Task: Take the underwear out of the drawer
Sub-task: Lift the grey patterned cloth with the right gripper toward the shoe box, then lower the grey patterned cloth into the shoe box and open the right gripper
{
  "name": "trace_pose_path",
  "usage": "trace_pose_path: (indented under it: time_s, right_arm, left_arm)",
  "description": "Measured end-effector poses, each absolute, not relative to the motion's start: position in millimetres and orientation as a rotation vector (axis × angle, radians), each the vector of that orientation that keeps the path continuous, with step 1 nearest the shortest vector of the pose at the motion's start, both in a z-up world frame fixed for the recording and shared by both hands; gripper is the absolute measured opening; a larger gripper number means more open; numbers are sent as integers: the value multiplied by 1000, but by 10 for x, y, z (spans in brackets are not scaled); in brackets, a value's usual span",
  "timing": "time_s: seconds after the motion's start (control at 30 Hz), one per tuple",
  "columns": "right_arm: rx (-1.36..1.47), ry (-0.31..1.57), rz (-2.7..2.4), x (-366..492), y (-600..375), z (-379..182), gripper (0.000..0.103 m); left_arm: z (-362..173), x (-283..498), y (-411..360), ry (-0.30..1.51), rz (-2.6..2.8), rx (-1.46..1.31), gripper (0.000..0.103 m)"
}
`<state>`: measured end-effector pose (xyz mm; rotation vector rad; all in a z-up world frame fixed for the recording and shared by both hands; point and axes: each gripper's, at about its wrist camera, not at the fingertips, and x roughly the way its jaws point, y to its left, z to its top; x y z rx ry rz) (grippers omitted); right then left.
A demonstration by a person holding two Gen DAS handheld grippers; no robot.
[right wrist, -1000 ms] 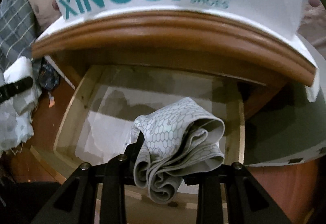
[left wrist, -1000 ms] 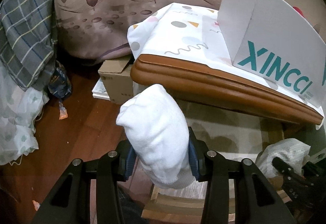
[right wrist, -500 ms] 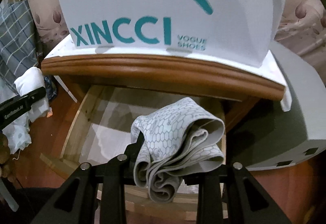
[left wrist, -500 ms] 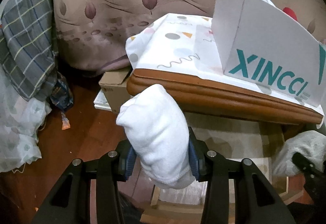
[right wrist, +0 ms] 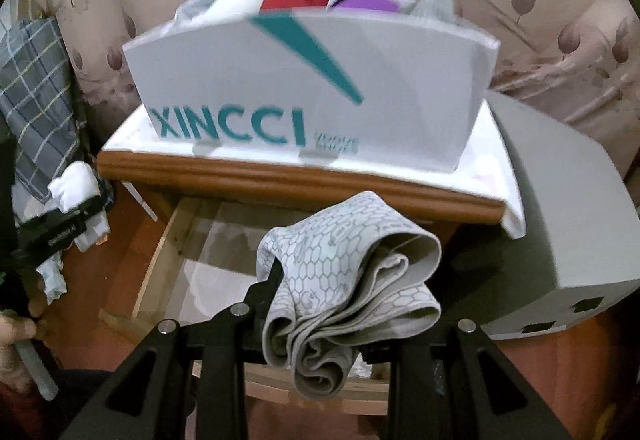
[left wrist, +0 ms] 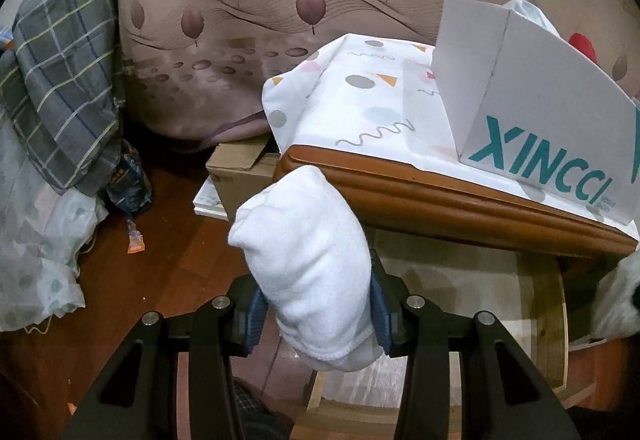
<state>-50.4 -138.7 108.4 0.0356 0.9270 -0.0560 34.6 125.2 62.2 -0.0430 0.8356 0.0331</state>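
— Since the earlier frame, what is being moved?

— Grey patterned underwear (right wrist: 352, 296) is being lifted clear of the open drawer (right wrist: 160, 248), toward the white shoe box (right wrist: 320, 88) on the wooden nightstand (right wrist: 296, 178).

— On the left?

— A white rolled garment (left wrist: 308, 272) is being clenched by the left gripper (left wrist: 316, 314) above the drawer's corner.

— On the right?

— The underwear is being clamped by the right gripper (right wrist: 316, 314). The drawer is looking emptied; only setting down is being left.
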Motion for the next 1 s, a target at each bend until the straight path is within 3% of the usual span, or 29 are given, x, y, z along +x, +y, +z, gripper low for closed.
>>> trace_pose_path:
  time_s: [0.43, 0.73, 1.0]
  right_arm:
    - [-9, 789, -87, -566, -1661, 1959, 28]
    - [-52, 644, -104, -71, -1696, 2699, 28]
    - [-67, 654, -135, 606, -1717, 2627, 28]
  left_arm:
    - [623, 363, 1291, 844, 37, -49, 40]
    - [624, 347, 1313, 846, 34, -44, 40]
    - [637, 351, 1330, 843, 45, -37, 40]
